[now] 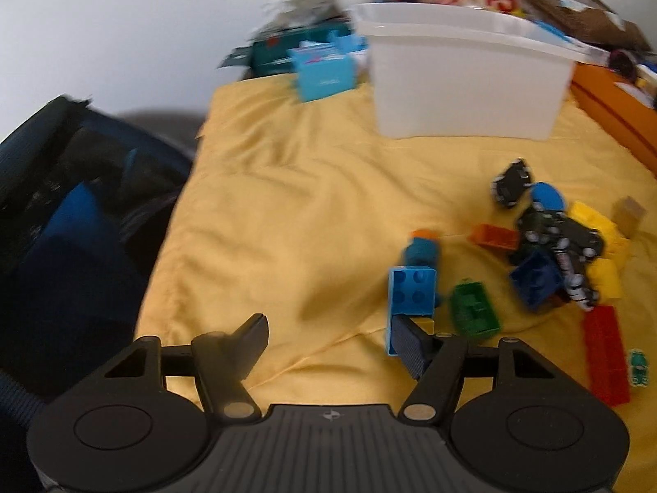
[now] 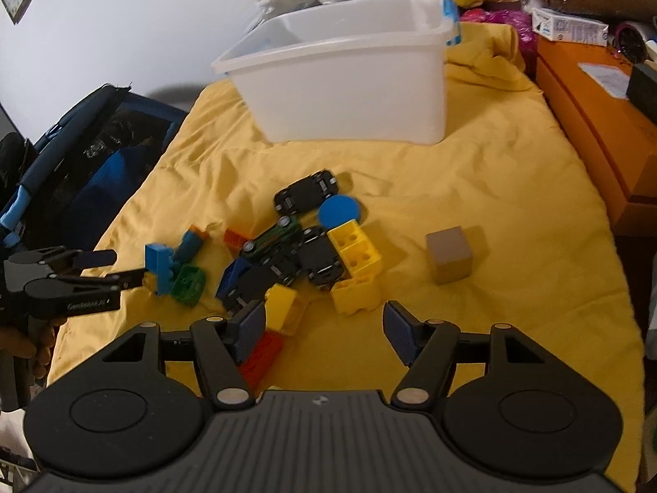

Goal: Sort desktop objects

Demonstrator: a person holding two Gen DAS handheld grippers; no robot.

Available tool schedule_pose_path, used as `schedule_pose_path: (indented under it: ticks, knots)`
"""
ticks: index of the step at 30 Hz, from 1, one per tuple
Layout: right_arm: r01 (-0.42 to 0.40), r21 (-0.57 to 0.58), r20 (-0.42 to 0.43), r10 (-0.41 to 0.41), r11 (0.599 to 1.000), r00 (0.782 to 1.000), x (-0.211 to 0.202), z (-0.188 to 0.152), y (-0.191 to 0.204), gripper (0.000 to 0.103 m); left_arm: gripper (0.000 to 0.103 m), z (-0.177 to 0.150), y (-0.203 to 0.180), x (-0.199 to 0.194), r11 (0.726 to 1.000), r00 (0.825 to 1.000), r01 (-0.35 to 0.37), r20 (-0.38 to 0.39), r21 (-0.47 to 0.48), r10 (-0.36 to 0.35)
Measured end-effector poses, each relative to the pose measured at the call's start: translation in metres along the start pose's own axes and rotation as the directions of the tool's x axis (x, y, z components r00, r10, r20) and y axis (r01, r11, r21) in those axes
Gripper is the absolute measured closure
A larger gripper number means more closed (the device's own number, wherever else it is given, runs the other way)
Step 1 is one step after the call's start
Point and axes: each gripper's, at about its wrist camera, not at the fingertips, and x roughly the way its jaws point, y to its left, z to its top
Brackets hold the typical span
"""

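A pile of toys lies on the yellow cloth (image 2: pixel 492 189): black toy cars (image 2: pixel 306 195), a blue disc (image 2: pixel 338 211), yellow bricks (image 2: pixel 355 263), a green brick (image 1: pixel 474 308), a red brick (image 1: pixel 605 353) and a wooden cube (image 2: pixel 447 259). My left gripper (image 1: pixel 332 341) is open over bare cloth at the pile's left edge. A light blue brick (image 1: pixel 410 304) stands just past its right fingertip, not between the jaws. From the right wrist view the left gripper (image 2: pixel 129 265) comes in from the left. My right gripper (image 2: pixel 324 326) is open, empty, just short of the yellow bricks.
A white plastic bin (image 2: pixel 349 94) stands at the back of the cloth. An orange box (image 2: pixel 591 123) borders the right side and a dark blue bag (image 2: pixel 102 156) the left. A small light blue box (image 1: pixel 324 70) and assorted clutter sit behind the bin.
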Motion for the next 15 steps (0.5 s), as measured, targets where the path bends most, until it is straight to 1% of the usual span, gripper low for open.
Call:
schedule_pose_path:
  ticks: [3,5,6,8,10,11,12,13,14,15]
  knots:
    - [-0.004,-0.027,-0.004,0.004,1.0,1.0,0.001,-0.004,0.007,0.035,0.035,-0.005,0.004,-0.003,1.0,1.0,0.011,-0.01,-0.008,-0.011]
    - [-0.007,-0.041,-0.013,0.006,0.999,1.0,0.003,-0.007,0.012,0.035,0.035,-0.007,0.004,-0.013,0.998,0.998,0.061,0.029,-0.029,-0.06]
    - [-0.011,-0.053,-0.022,0.01,0.999,1.0,0.004,-0.01,0.015,0.035,0.035,-0.007,0.001,-0.02,0.993,0.992,0.112,0.065,-0.029,-0.11]
    - [-0.016,-0.104,-0.038,0.012,0.994,0.999,0.006,-0.017,0.024,0.035,0.035,-0.008,-0.007,-0.032,0.983,0.975,0.185,0.123,-0.003,-0.183]
    - [-0.022,-0.17,-0.054,0.013,0.985,0.998,0.009,-0.027,0.034,0.035,0.035,-0.007,-0.016,-0.036,0.972,0.962,0.235,0.138,0.023,-0.235]
    - [-0.028,-0.195,-0.062,0.016,0.98,0.998,0.01,-0.03,0.038,0.037,0.035,-0.007,-0.02,-0.034,0.97,0.961,0.243,0.128,0.031,-0.245]
    - [-0.032,-0.222,-0.07,0.016,0.975,0.997,0.011,-0.035,0.043,0.038,0.035,-0.008,-0.023,-0.03,0.973,0.967,0.228,0.106,0.038,-0.231]
    - [-0.031,-0.252,-0.079,0.011,0.967,0.997,0.013,-0.04,0.047,0.039,0.035,-0.009,-0.026,-0.022,0.98,0.978,0.197,0.059,0.035,-0.199]
    - [-0.03,-0.269,-0.085,0.007,0.963,0.996,0.014,-0.044,0.049,0.039,0.035,-0.008,-0.028,-0.017,0.982,0.982,0.188,0.014,0.017,-0.188]
    - [-0.03,-0.281,-0.09,0.004,0.959,0.996,0.015,-0.048,0.051,0.04,0.035,-0.008,-0.028,-0.013,0.979,0.979,0.204,-0.013,-0.007,-0.204]
